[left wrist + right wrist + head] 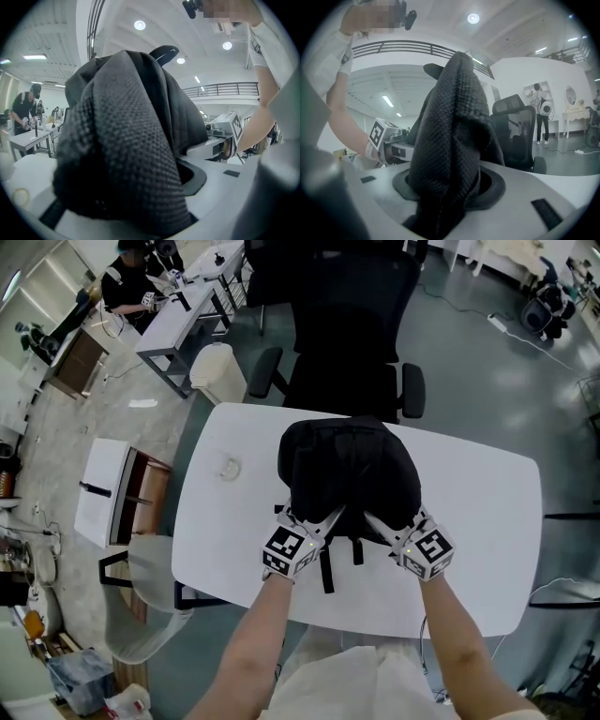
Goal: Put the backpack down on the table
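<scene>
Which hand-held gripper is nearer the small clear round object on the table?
Left. Left hand-held gripper is right of the clear round object, at the black fabric backpack; right hand-held gripper is farther right.

Mesh backpack (126, 140) close up, right gripper (202, 147) behind

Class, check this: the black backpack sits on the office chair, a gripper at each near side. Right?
No. In the head view the backpack sits on the white table, not the office chair; the left gripper and right gripper flank its near side.
</scene>
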`<state>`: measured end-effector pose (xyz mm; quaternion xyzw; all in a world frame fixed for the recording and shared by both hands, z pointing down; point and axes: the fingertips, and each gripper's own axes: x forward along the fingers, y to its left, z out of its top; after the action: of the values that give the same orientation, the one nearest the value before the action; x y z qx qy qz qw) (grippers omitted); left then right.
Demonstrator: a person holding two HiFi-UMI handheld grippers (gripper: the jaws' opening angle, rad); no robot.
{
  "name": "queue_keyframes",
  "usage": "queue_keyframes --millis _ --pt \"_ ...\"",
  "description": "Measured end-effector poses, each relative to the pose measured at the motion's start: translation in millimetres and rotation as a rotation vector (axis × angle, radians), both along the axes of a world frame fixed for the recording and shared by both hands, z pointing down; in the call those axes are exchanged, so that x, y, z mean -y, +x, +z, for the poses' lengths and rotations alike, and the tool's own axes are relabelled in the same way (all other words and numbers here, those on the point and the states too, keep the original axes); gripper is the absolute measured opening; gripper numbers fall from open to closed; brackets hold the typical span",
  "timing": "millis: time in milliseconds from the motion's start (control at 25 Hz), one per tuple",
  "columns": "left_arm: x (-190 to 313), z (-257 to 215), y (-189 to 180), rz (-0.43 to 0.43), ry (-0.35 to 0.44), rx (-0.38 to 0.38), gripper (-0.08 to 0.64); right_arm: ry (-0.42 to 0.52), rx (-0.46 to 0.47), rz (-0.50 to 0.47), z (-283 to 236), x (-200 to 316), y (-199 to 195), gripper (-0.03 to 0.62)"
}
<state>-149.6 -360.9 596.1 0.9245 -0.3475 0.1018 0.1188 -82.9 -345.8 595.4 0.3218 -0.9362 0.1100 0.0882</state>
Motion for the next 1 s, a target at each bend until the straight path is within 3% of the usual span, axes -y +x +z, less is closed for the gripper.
queue_keyframes --millis 480,1000 --pt "3.9 3.3 -4.0 -0.029 -0.018 -0.002 0.195 -0.021 -0.028 0.028 2.9 2.2 1.6 0.224" --pt "-0.1 12.4 -23.8 -0.109 -0.095 -0.025 0.307 -0.065 -0.064 0.079 5.3 1.1 12.1 0.29"
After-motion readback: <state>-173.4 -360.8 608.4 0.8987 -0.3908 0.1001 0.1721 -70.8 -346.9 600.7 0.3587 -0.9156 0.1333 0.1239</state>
